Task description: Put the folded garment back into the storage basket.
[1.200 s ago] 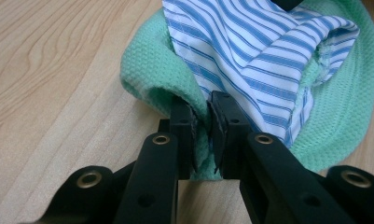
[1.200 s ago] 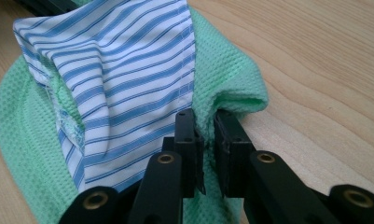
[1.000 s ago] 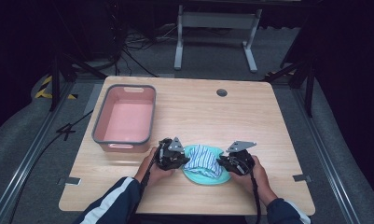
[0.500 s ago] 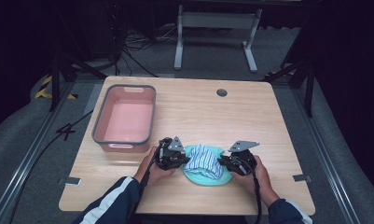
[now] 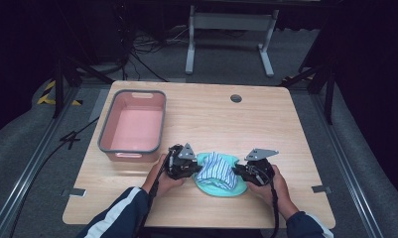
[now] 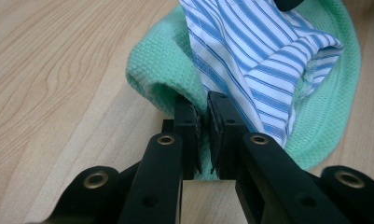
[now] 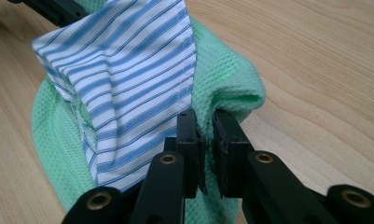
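Left gripper view: the left gripper is pinching the green cloth's folded edge beside the striped cloth. Right gripper is pinching the opposite green edge. Both cloths are lying near the table's front. Risk, as a judgement: the striped cloth, gripped uncertainly, may be slipping off when lifting.
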`<state>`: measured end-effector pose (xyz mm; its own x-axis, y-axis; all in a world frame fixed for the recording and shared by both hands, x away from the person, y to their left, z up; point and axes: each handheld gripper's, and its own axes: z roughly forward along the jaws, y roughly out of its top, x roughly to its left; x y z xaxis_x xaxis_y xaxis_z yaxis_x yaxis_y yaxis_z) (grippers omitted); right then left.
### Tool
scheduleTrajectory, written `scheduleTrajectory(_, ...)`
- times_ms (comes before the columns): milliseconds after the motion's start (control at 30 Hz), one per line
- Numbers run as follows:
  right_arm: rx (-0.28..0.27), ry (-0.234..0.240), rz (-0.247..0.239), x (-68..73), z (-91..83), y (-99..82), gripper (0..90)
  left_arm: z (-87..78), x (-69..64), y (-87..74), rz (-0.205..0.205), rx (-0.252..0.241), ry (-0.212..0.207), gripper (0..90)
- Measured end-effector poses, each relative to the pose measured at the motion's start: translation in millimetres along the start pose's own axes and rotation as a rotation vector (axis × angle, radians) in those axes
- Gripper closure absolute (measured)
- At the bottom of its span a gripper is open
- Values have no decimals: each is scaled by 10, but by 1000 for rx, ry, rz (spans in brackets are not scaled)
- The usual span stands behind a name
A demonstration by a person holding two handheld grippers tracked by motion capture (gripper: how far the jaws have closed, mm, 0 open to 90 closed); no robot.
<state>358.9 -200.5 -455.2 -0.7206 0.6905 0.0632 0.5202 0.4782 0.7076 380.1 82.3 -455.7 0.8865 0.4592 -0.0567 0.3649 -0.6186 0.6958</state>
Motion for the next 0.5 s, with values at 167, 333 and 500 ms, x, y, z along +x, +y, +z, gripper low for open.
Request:
scheduleTrajectory(167,-10,-2,7,-7,-31,22,818,-20,-9,50,1,-9,-1,828)
scheduleTrajectory(333,-29,-3,13,-14,-79,72,818,-85,-19,116,25,-8,12,828)
scheduleTrajectory(500,-45,-8,11,6,-136,143,819,-151,-25,184,42,1,20,831)
